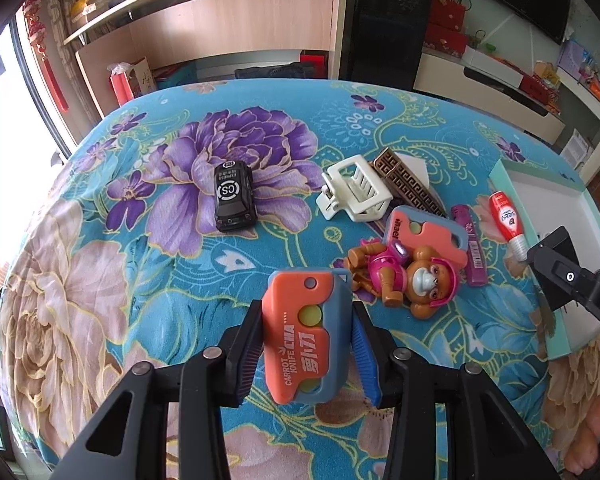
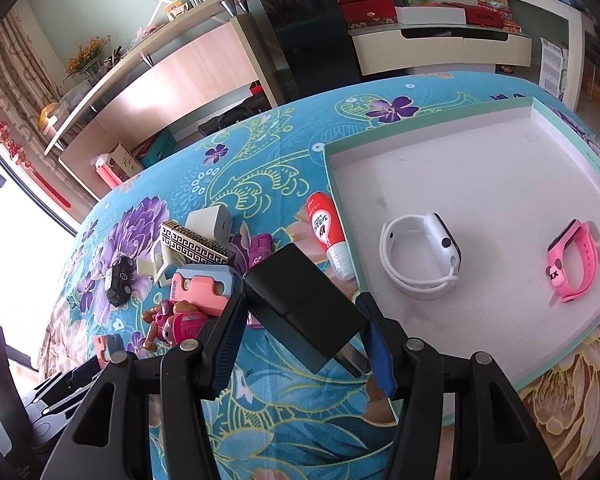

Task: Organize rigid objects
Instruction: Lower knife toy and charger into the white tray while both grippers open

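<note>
The left hand-held gripper is clamped on an orange and blue carrot knife toy, held above the flowered worktop; the right hand-held gripper grips a black charger just beside the white tray; in the tray lie a white watch and a pink watch, well apart; a toy car, a white clip and a bear figure remain on the cloth.
</note>
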Demonstrator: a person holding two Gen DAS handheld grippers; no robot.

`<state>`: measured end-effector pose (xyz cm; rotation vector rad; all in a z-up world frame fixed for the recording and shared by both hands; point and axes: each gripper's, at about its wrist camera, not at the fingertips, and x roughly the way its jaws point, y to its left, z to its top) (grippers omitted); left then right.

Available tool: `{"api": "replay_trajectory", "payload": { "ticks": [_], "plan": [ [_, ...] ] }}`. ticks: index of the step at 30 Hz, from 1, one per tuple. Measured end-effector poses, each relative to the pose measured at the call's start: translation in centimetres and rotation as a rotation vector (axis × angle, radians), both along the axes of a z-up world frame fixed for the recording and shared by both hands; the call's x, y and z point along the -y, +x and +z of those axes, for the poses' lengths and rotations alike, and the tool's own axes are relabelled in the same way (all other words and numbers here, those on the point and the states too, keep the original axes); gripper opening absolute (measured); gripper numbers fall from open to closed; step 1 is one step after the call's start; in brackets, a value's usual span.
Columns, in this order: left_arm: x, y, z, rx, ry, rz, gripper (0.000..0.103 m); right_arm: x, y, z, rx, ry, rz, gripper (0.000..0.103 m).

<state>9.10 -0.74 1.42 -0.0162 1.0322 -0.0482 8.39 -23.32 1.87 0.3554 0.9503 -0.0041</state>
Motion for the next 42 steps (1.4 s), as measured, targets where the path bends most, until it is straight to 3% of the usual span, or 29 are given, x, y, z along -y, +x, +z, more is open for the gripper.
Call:
{"api": "replay_trajectory", "payload": {
  "ticks": [7, 15, 19, 25, 32, 42],
  "plan": [
    [1.4, -0.1, 1.0, 0.020, -0.027, -0.049, 0.045, 1.2, -0.3, 0.7, 0.031, -0.020, -0.028, 0.058],
    [5.1, 0.0, 1.7, 0.026, -0.023, -0.132, 0.045, 5.8, -0.8, 0.9, 0.029, -0.069, -0.136, 0.058],
    [7.7, 0.3, 2.0, 0.019, -0.021, -0.194, 0.045, 8.0, -0.7, 0.4, 0.032, -0.021, -0.174, 0.058],
    [11.3, 0.7, 3.1, 0.034, -0.009, -0.276, 0.045, 10.3, -1.1, 1.4, 0.095, -0.029, -0.230, 0.056],
    [15.0, 1.4, 3.1, 0.029, 0.005, -0.343, 0.045, 11.9, -0.9, 0.6, 0.086, 0.011, -0.247, 0.038],
    [19.9, 3.2, 3.5, 0.048, 0.007, -0.416, 0.045, 13.7, -1.9, 0.2, 0.073, 0.075, -0.328, 0.038]
  ]
}}
